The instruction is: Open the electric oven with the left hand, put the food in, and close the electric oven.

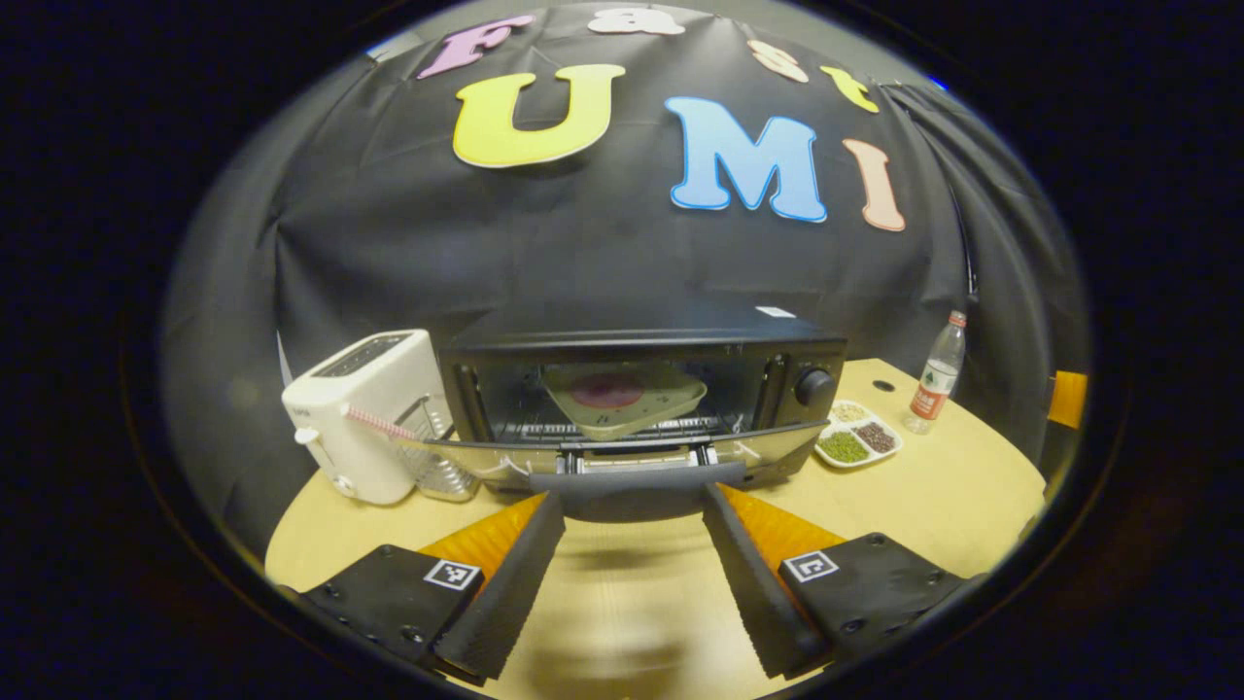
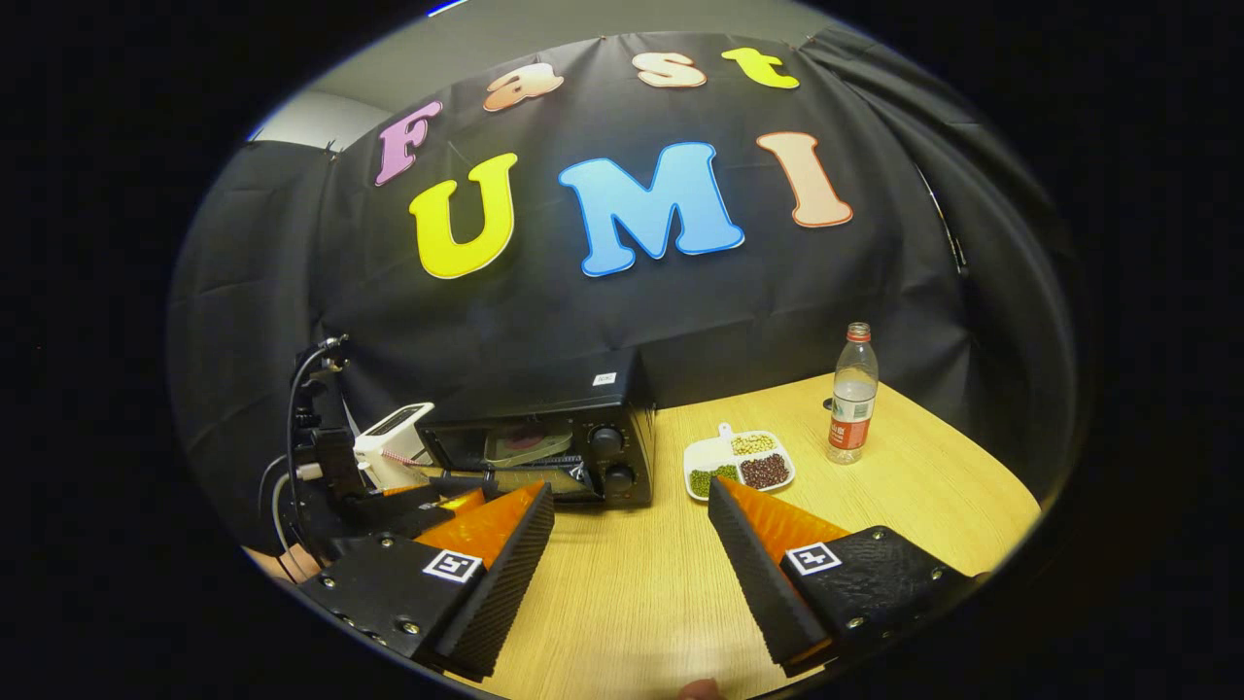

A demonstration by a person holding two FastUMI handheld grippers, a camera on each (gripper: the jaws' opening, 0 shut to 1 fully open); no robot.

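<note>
The black electric oven [image 1: 641, 340] stands straight ahead in the left gripper view, its glass door [image 1: 622, 452] tilted part-way down toward me. Inside, a pale plate with a round dark-red food [image 1: 610, 392] rests on the wire rack. The door's dark handle bar [image 1: 637, 478] lies right at the tips of my left gripper [image 1: 632, 498], whose fingers stand wide open. My right gripper [image 2: 630, 491] hovers open over the table [image 2: 632, 583] with nothing between its fingers. From there the oven [image 2: 544, 428] is at the left, with the left gripper [image 2: 389, 501] at its door.
A white toaster [image 1: 364, 413] and a metal grater [image 1: 437, 467] stand left of the oven. To its right lie a divided dish of beans [image 1: 857, 439] and a water bottle [image 1: 938, 374]. The bottle [image 2: 853, 408] and dish [image 2: 741, 462] also lie ahead of my right gripper.
</note>
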